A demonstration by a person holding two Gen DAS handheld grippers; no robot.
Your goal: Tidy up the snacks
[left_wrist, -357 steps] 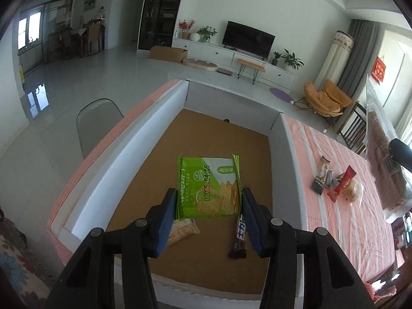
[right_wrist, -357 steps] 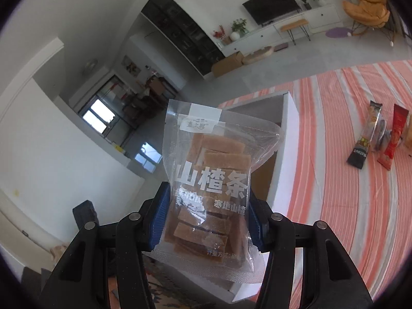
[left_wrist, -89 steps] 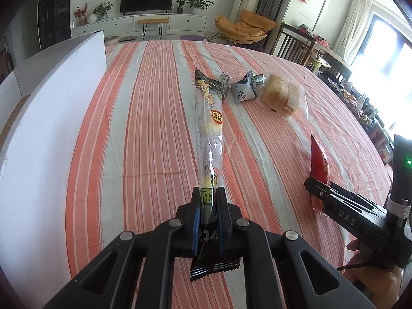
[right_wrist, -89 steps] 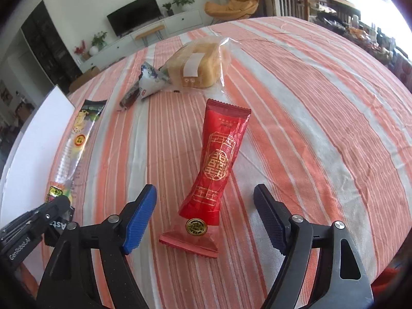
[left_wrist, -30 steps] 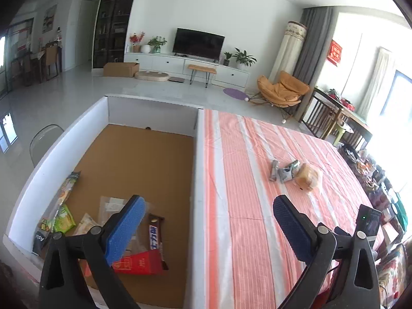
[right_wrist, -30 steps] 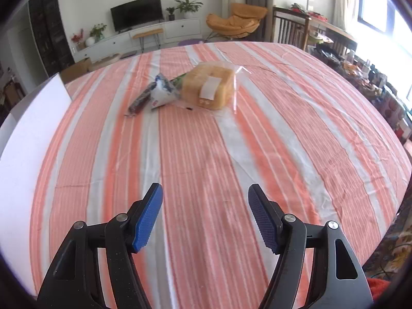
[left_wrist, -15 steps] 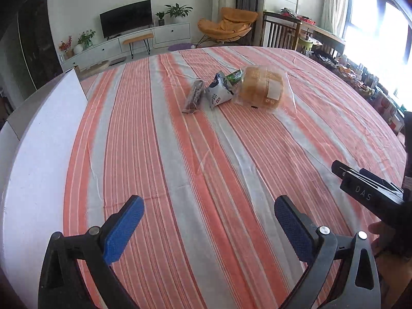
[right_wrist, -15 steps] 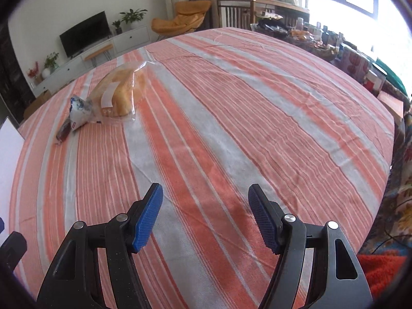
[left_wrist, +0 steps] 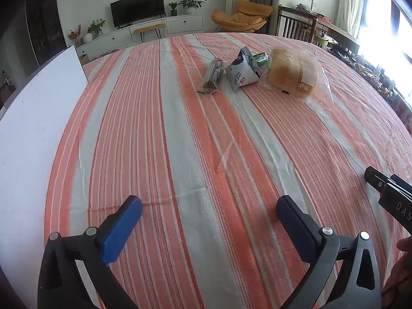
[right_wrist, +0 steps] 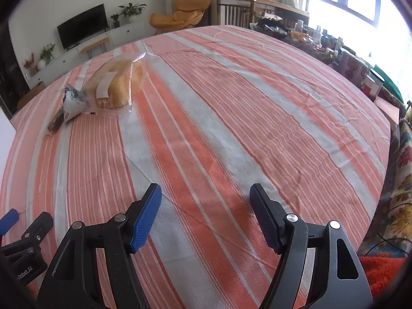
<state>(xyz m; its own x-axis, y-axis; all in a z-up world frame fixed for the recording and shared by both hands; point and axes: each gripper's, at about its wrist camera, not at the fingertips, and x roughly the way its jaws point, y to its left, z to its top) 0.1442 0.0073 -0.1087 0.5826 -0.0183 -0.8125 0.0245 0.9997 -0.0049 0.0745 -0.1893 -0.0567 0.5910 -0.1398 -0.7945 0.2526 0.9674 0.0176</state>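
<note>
Snacks (left_wrist: 242, 74) far ahead of left gripper (left_wrist: 208, 206), right gripper (right_wrist: 205, 191); both wide, empty.

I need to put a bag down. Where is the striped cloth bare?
Bare: the striped cloth between the white box wall and the open left tongs. Crowded: far end, around the bagged bread loaf, blue-white packet and dark bar.

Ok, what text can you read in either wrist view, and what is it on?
"DAS": side of the right gripper, cut off by the frame edge.
"Robot.AI": left gripper body, start hidden.
"蓝": grey-blue snack packet; its smaller print is unreadable.
Bread bag labels: too small to read.
</note>
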